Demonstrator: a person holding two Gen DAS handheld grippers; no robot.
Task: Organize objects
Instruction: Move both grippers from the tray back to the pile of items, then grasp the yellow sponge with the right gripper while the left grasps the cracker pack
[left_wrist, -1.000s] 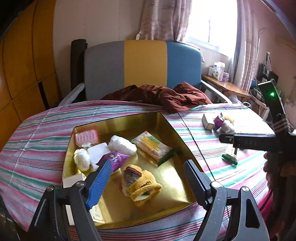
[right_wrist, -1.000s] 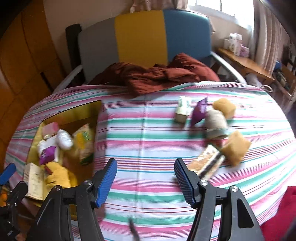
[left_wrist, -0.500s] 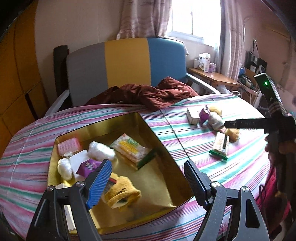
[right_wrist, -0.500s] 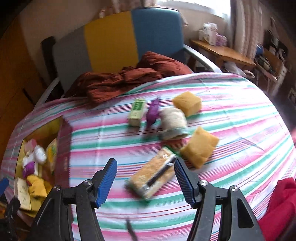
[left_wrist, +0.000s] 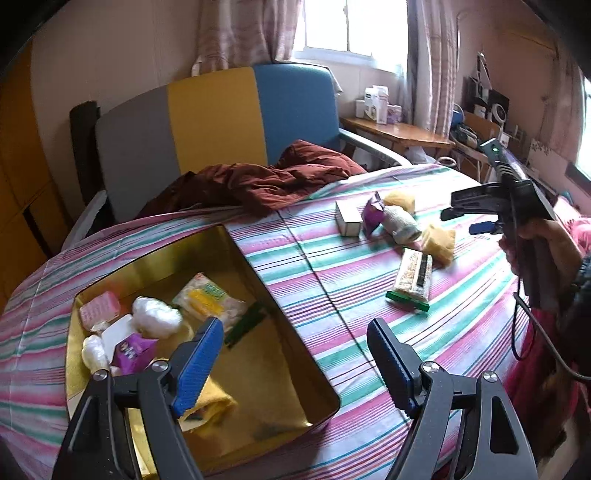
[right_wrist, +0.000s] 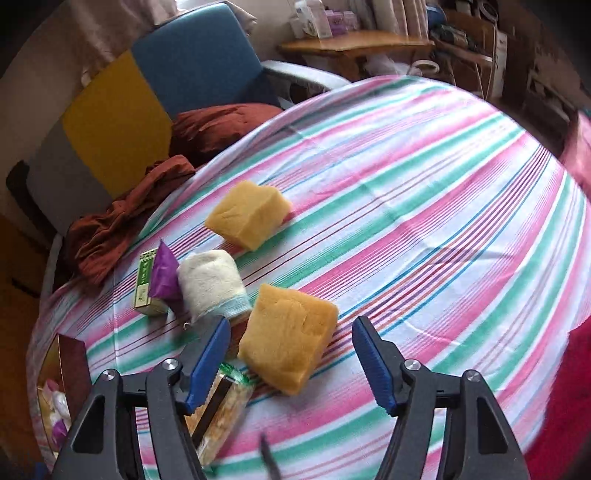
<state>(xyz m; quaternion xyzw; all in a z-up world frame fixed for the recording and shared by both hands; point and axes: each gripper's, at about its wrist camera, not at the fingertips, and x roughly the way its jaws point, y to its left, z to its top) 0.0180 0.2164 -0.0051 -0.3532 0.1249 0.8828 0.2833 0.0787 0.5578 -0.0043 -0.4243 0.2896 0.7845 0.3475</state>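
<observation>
From the left wrist, the left gripper (left_wrist: 295, 343) hangs over the near corner of a shiny gold tray (left_wrist: 207, 247) set on the striped cloth (left_wrist: 332, 295) of the worktop; its jaws stand wide apart with nothing between them. The tray holds soft white wads (left_wrist: 155, 319), a pink packet (left_wrist: 99, 313), a purple packet (left_wrist: 133, 350), a yellow-green crinkly packet (left_wrist: 208, 301) and a yellow cloth (left_wrist: 214, 402) partly hidden behind the blue pad. Farther right on the cloth lie a small box (left_wrist: 347, 221), a wrapped bar (left_wrist: 412, 278) and sponges. A rumpled brown garment (left_wrist: 258, 184) lies at the far edge before a grey, yellow and blue chair (left_wrist: 214, 118). A hand (left_wrist: 535, 240) holds the right gripper (left_wrist: 469, 221) at the right edge.

From the right wrist, the right gripper's (right_wrist: 290, 356) jaws have just been opening; they stand apart, touching nothing, above a porous yellow sponge (right_wrist: 288, 336). A second sponge (right_wrist: 247, 216) lies beyond, a rolled white cloth (right_wrist: 210, 282) and purple wrapper (right_wrist: 164, 271) beside it. The bar (right_wrist: 221, 413) is half hidden by the left pad; the picture's lower edge is blurred.
</observation>
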